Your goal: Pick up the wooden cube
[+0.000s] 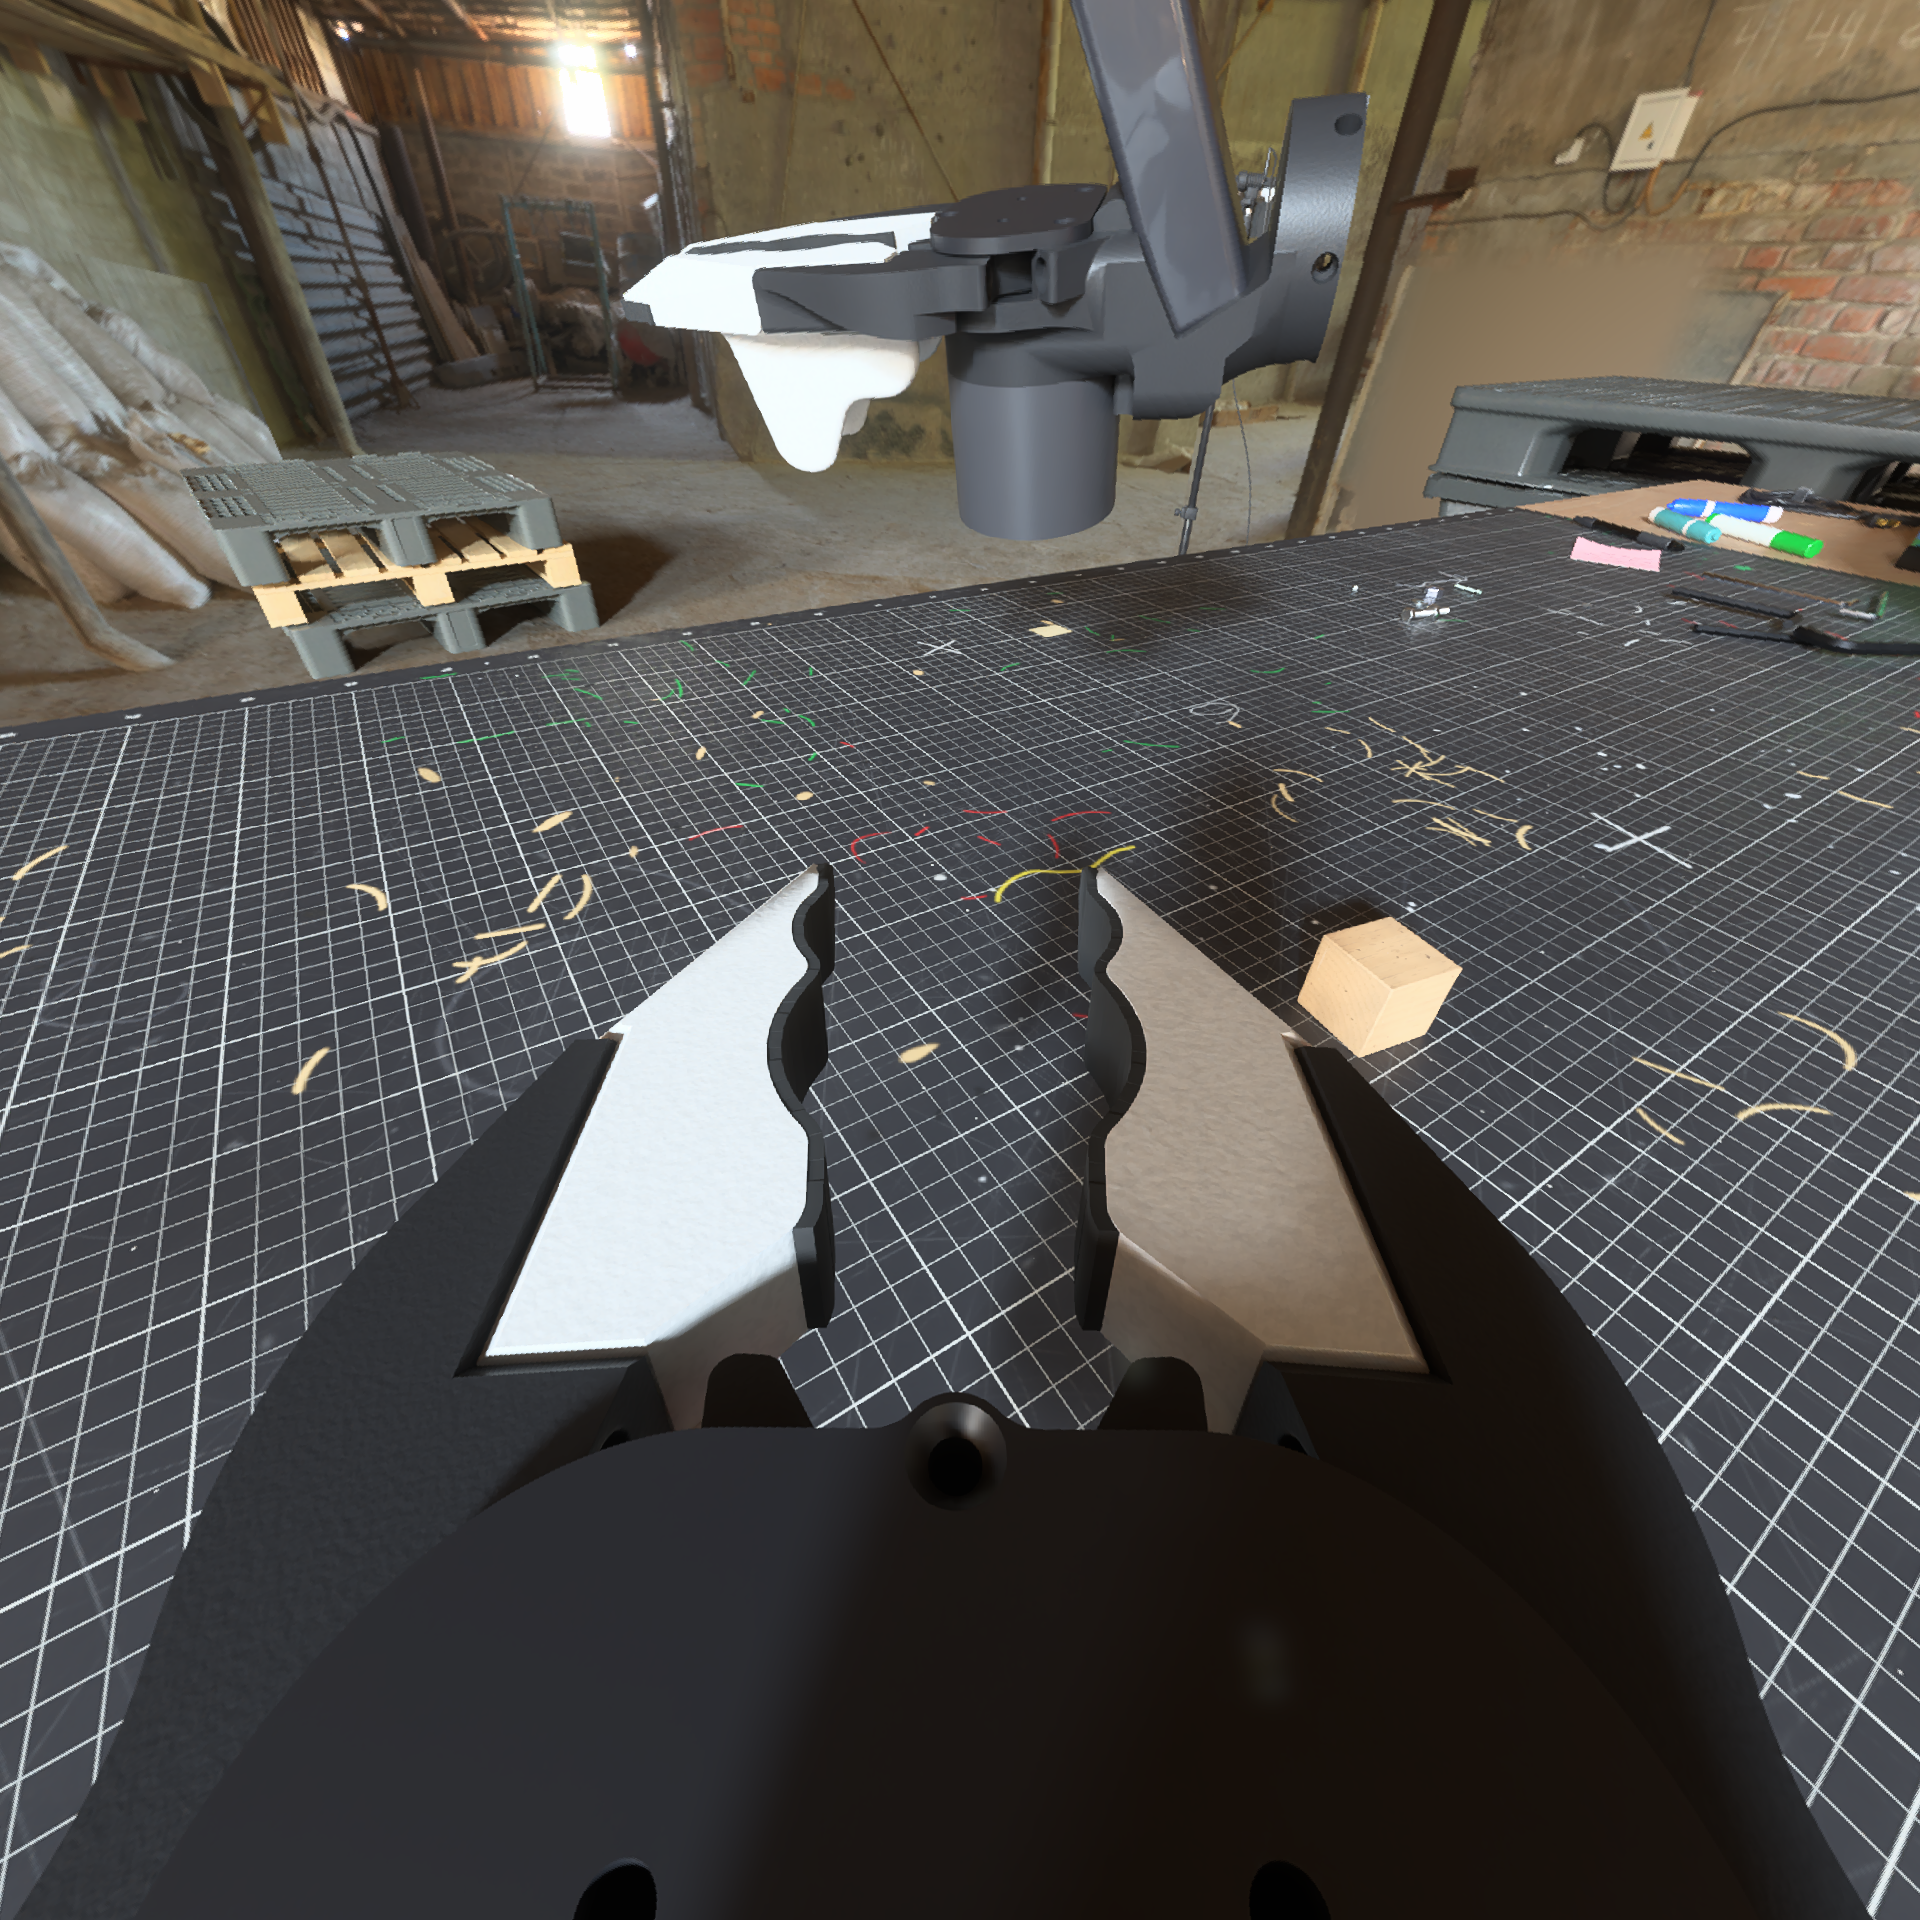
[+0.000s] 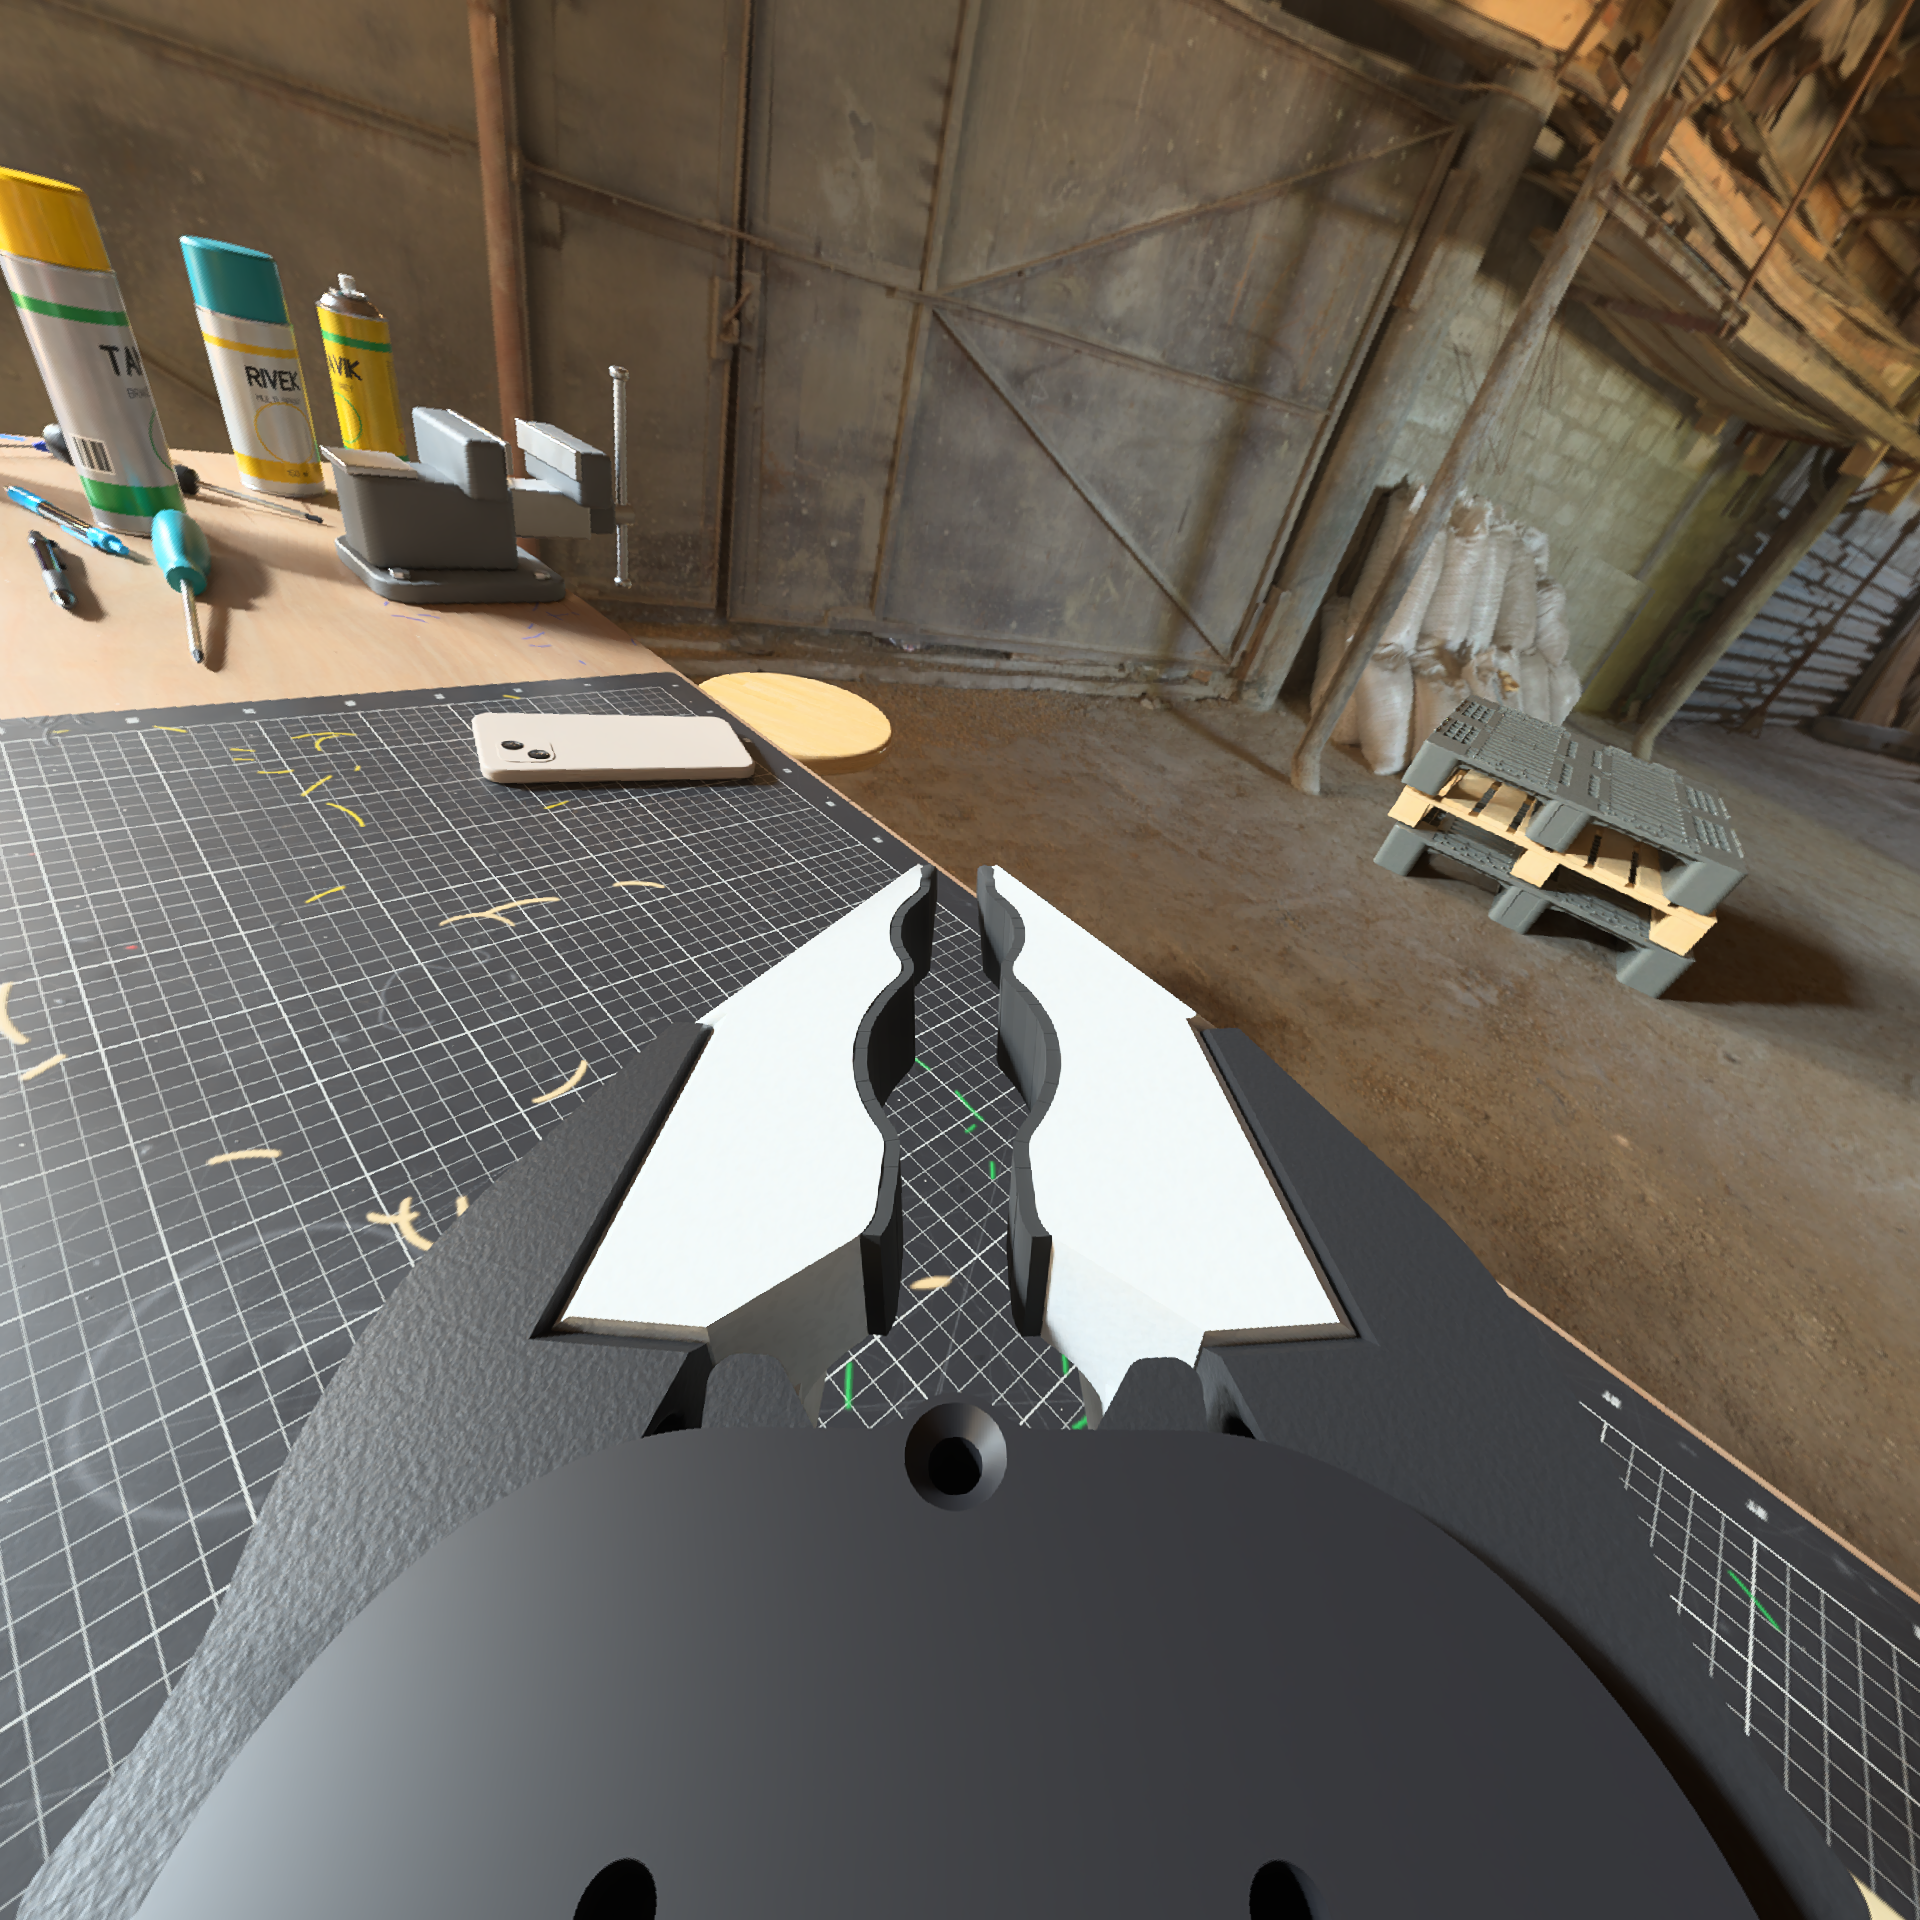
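The wooden cube (image 1: pixel 1377 982) is a small pale block resting on the dark gridded cutting mat (image 1: pixel 416 987). In the left wrist view it lies just right of my left gripper's right fingertip, outside the jaws. My left gripper (image 1: pixel 954 883) is open and empty, low over the mat. My right gripper (image 2: pixel 956 878) has its jaws nearly together with only a narrow gap and nothing between them, over the mat's edge. It also shows in the left wrist view (image 1: pixel 717 379), hovering high beyond the mat. The cube is not visible in the right wrist view.
Markers (image 1: pixel 1735 525), a pink eraser (image 1: pixel 1616 554) and loose screws (image 1: pixel 1434 603) lie at the far right. A phone (image 2: pixel 613 746), a grey vise (image 2: pixel 457 509), spray cans (image 2: pixel 255 364) and a screwdriver (image 2: pixel 185 577) sit on the far side. A round stool (image 2: pixel 795 717) stands past the table edge.
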You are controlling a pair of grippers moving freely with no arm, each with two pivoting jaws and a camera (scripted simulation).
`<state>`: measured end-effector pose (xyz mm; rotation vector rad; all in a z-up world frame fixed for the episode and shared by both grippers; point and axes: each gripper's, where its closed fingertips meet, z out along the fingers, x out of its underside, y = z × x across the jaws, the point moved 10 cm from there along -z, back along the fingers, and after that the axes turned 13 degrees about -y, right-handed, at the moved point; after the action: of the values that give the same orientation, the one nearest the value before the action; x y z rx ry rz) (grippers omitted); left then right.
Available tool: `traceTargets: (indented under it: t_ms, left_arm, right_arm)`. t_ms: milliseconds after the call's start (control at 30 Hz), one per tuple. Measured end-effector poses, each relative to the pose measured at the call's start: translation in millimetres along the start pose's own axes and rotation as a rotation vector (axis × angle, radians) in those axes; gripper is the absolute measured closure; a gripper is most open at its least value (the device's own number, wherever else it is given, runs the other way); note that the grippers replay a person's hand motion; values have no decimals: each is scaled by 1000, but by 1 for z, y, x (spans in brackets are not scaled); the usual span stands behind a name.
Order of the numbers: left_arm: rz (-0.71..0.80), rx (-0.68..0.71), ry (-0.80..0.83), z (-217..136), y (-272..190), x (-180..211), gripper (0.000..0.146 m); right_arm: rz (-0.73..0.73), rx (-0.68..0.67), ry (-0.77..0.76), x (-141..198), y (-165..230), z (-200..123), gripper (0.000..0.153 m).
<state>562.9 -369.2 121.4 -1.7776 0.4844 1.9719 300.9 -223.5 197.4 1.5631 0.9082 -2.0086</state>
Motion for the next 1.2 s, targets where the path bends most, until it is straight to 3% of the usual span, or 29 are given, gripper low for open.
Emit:
traceTargets:
  t_ms: [200,333,433,600,833,1000,1100,1200]
  left_arm:
    - [-1,3,4,0,0,1,99]
    - [-5,6,11,1,0,1,99]
    - [-15,11,17,1,0,1,99]
    - [-18,50,42,4,-5,4,99]
    - [-9,213,137,12,-23,14,99]
    - [34,276,180,15,-35,18,99]
    - [55,284,190,15,-37,19,99]
    - [49,282,190,14,-36,17,100]
  right_arm:
    - [-7,-8,0,-1,0,-8,141]
    - [8,-109,-42,-7,4,-31,136]
    - [62,-274,-32,-11,14,-66,132]
    - [127,-545,168,3,31,-146,119]
    - [159,-635,374,35,54,-244,113]
    - [113,-620,464,53,70,-256,104]
    - [14,-644,535,56,79,-252,116]
    - [74,-662,525,53,78,-253,119]
